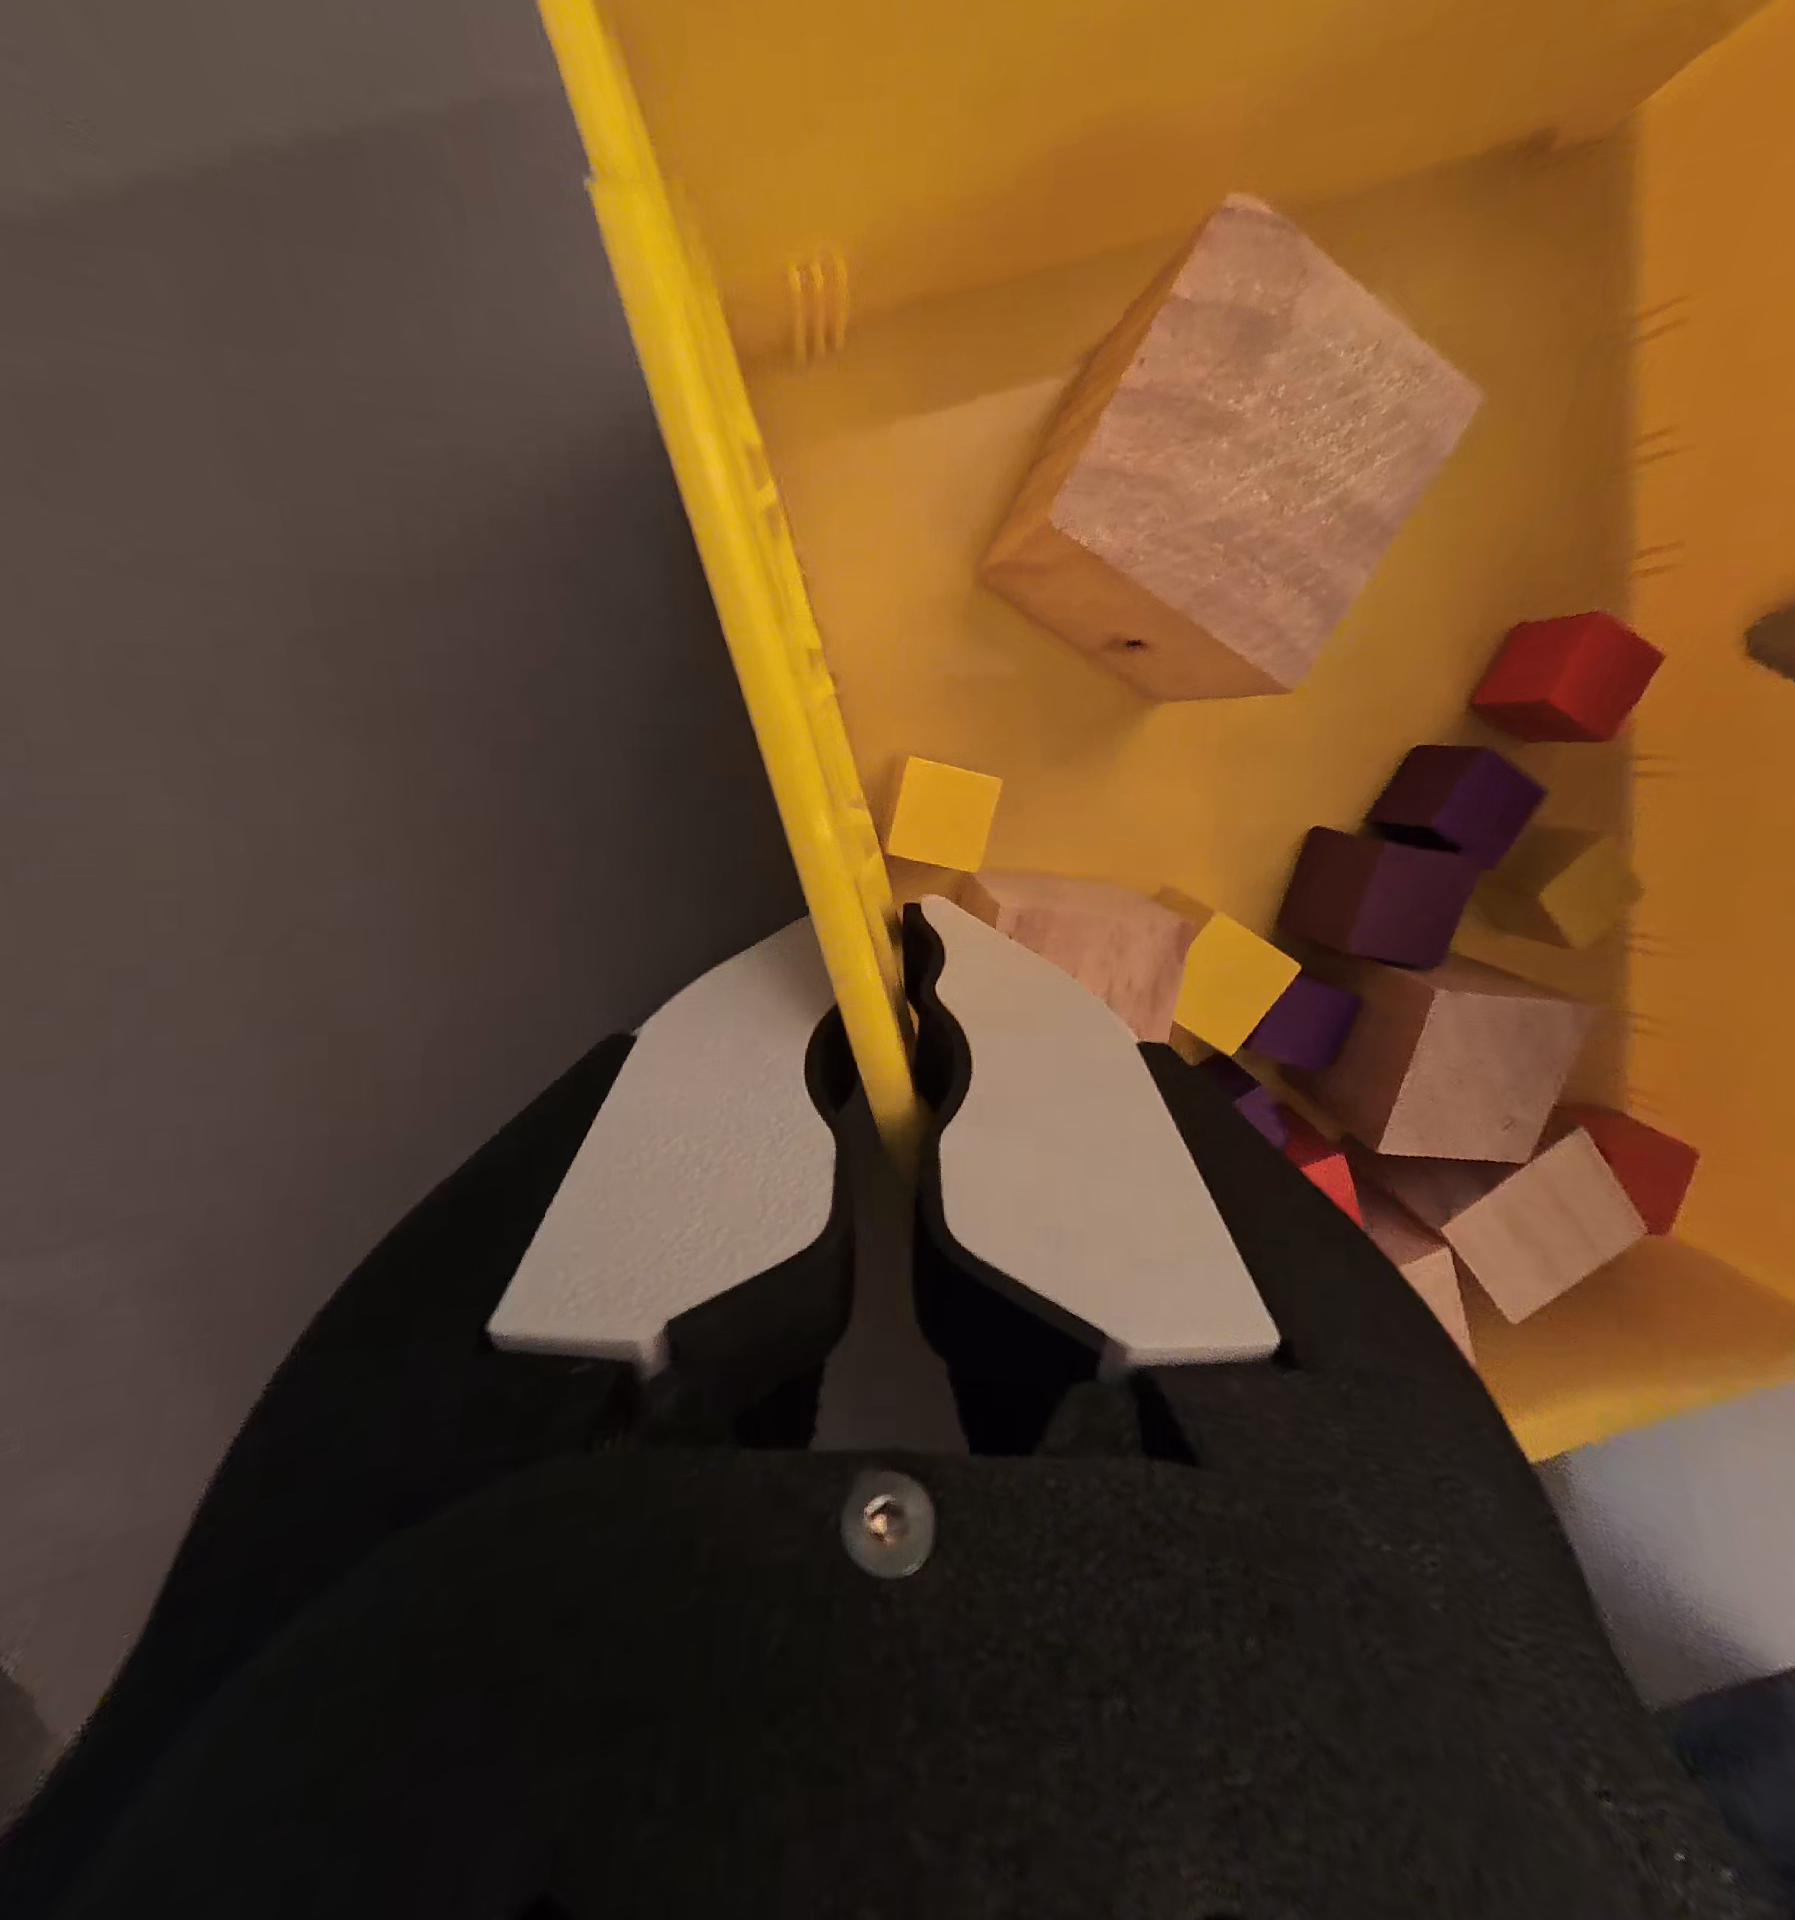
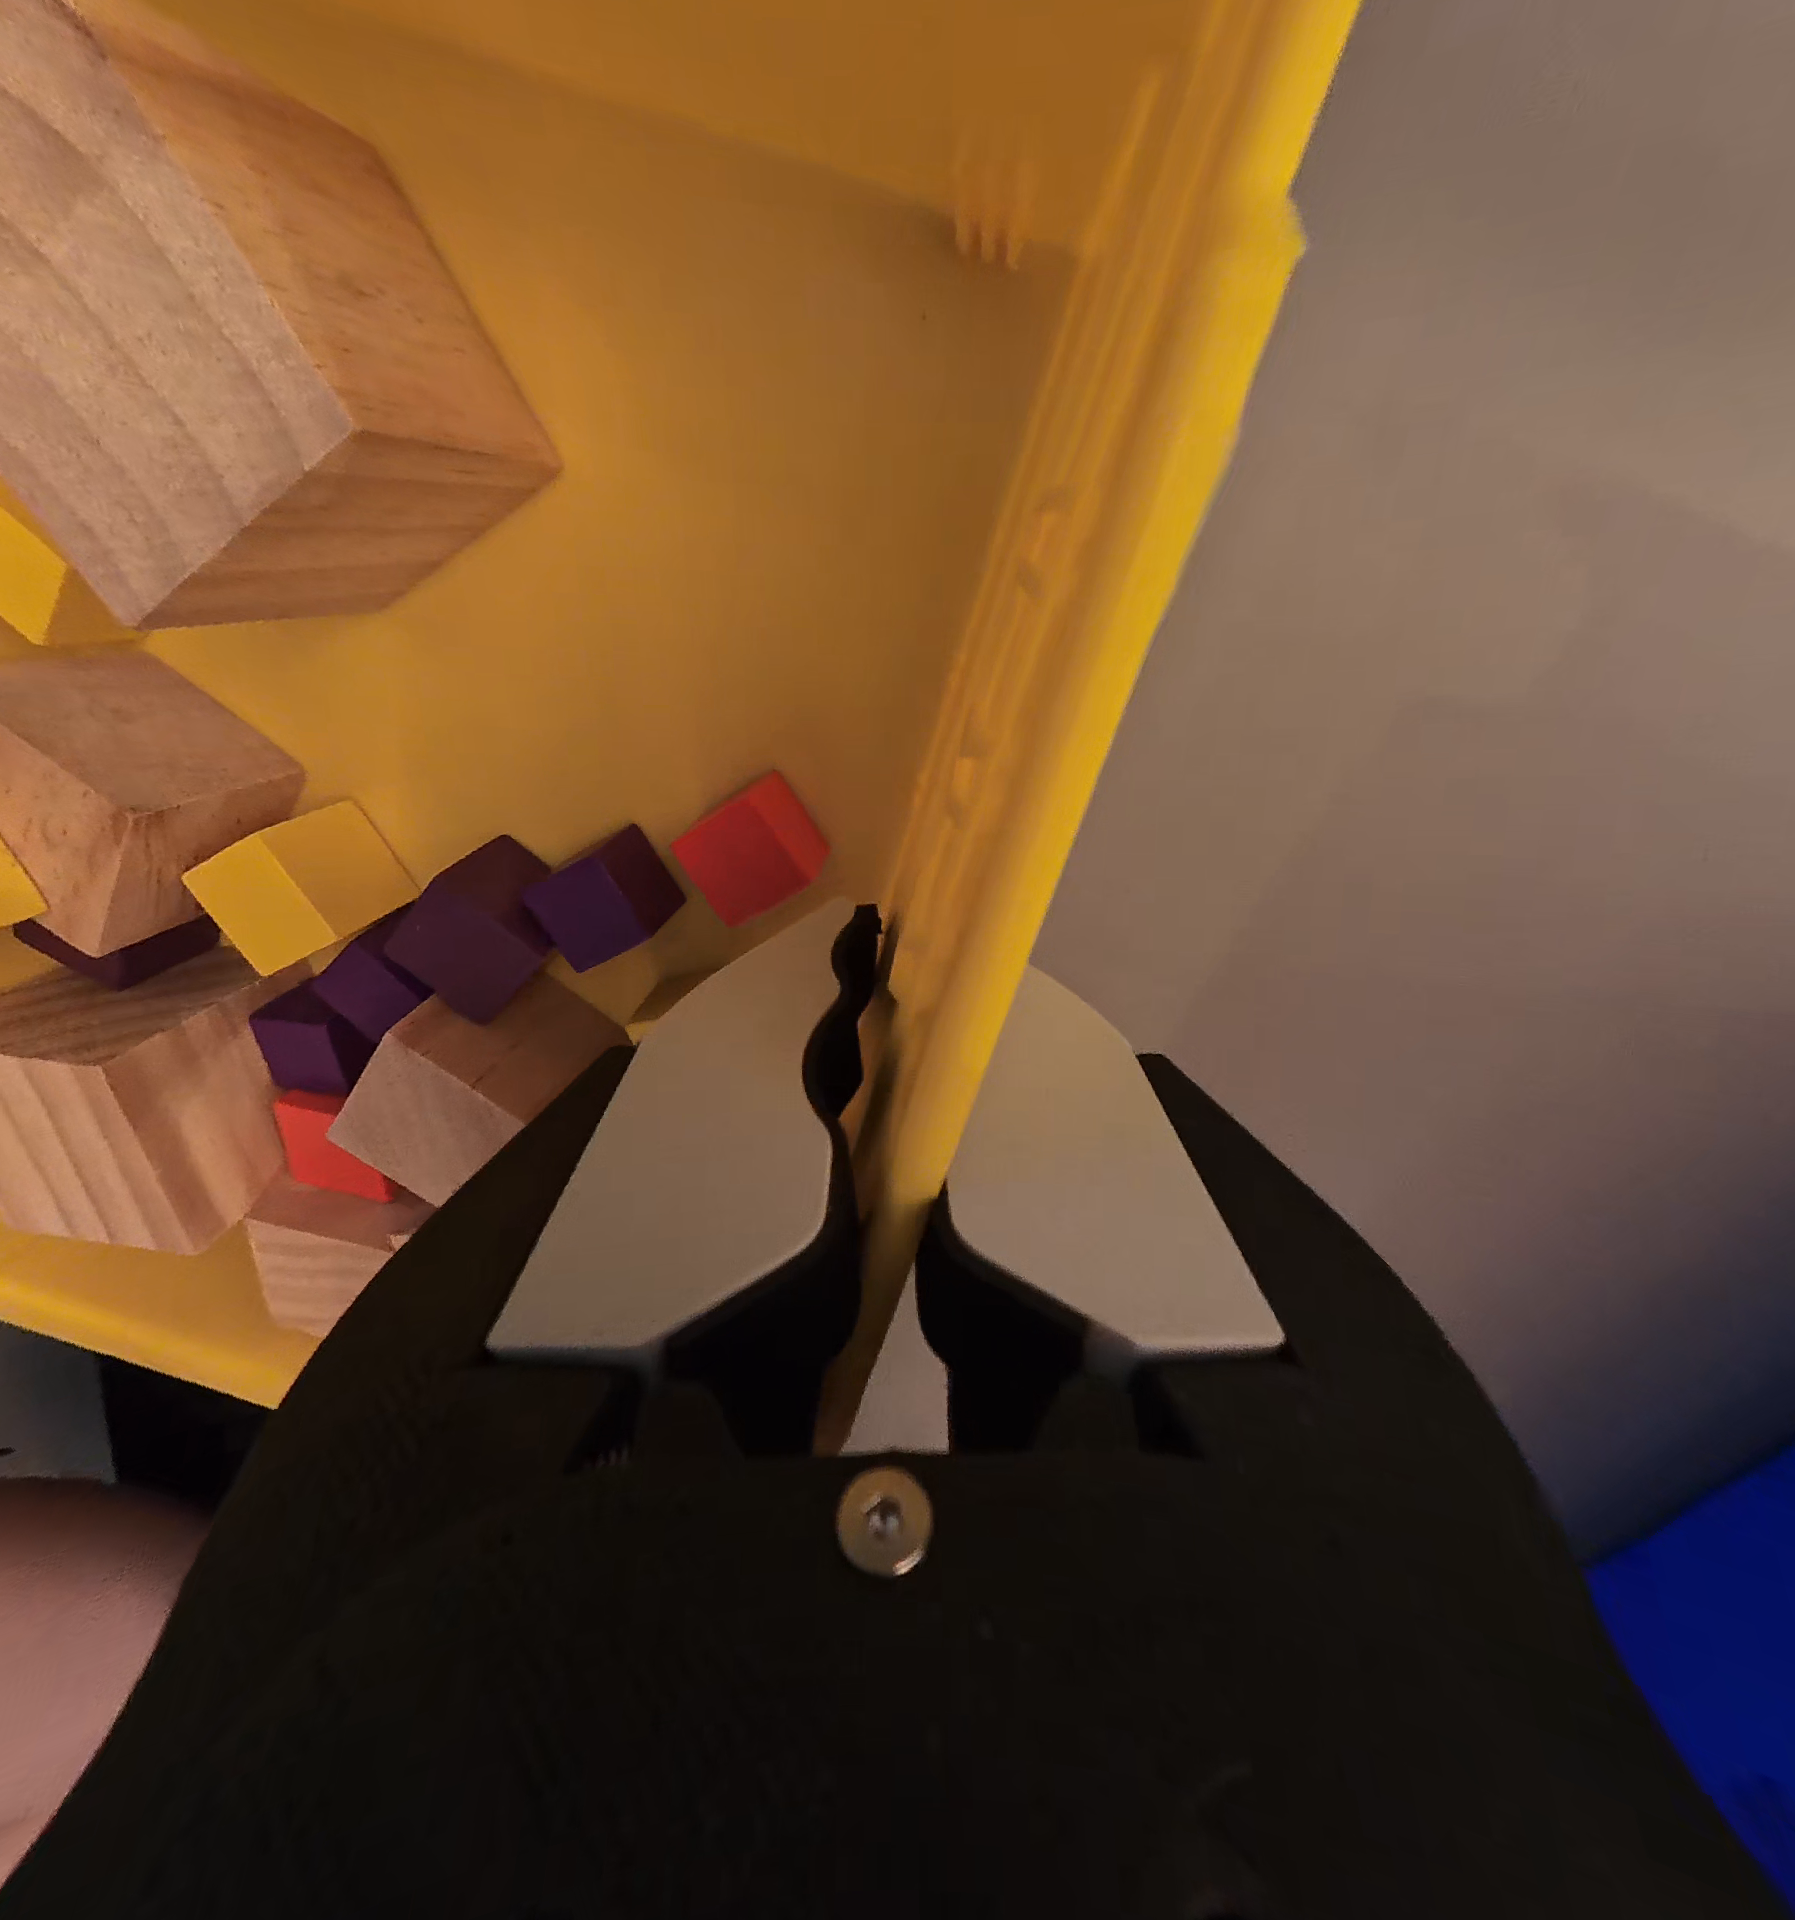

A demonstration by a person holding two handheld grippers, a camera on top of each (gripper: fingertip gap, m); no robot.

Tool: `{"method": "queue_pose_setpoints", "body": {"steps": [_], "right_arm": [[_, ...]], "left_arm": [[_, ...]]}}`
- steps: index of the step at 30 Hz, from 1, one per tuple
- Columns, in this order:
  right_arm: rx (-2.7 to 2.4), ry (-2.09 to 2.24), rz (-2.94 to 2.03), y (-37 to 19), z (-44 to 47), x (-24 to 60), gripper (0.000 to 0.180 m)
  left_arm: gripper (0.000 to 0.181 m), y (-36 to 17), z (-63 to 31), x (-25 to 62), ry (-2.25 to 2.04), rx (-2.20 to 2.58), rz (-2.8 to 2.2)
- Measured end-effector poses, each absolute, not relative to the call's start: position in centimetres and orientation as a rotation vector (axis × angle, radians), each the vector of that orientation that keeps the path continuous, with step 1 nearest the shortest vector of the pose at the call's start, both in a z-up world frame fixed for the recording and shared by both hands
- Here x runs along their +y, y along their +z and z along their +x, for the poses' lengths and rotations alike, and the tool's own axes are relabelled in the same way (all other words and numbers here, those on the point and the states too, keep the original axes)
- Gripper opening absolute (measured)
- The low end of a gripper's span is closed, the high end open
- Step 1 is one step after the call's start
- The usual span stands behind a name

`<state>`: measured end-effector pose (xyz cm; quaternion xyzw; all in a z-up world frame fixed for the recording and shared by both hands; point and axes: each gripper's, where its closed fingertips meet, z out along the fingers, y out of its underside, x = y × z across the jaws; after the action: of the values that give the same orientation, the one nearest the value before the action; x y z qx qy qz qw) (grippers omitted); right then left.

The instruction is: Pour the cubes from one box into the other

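Observation:
A yellow box (image 1: 976, 125) is held between both grippers. My left gripper (image 1: 888, 997) is shut on its left wall, with one pad on each side of the wall. My right gripper (image 2: 908, 997) is shut on the opposite wall of the same box (image 2: 768, 416). Inside lie several cubes: large plain wooden ones (image 1: 1236, 436) (image 2: 176, 343), small purple ones (image 1: 1381, 894) (image 2: 602, 894), red ones (image 1: 1568, 675) (image 2: 753, 847) and yellow ones (image 1: 945, 810) (image 2: 295, 883). Most are heaped toward the near wall of the box.
A grey wall or surface (image 1: 301, 520) lies beyond the box in both views (image 2: 1547, 623). A blue thing (image 2: 1745, 1621) shows at the lower right of the right wrist view. A person's hand (image 2: 51, 1642) shows at the lower left there.

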<state>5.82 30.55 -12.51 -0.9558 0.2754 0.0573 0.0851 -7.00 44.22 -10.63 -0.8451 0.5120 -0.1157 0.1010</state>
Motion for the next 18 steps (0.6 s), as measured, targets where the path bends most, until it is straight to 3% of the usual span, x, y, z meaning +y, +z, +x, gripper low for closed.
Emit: {"method": "queue_pose_setpoints", "body": {"steps": [10,18], "right_arm": [[0.874,0.262,-2.838,-10.8,7.0,26.4,0.004],[0.926,0.236,-2.737,-1.4,12.6,19.5,0.005]], "left_arm": [[0.007,-8.7,-5.8,40.2,-0.09,1.683,-2.495],[0.007,1.7,0.9,33.8,-0.067,1.749,-2.364]]}}
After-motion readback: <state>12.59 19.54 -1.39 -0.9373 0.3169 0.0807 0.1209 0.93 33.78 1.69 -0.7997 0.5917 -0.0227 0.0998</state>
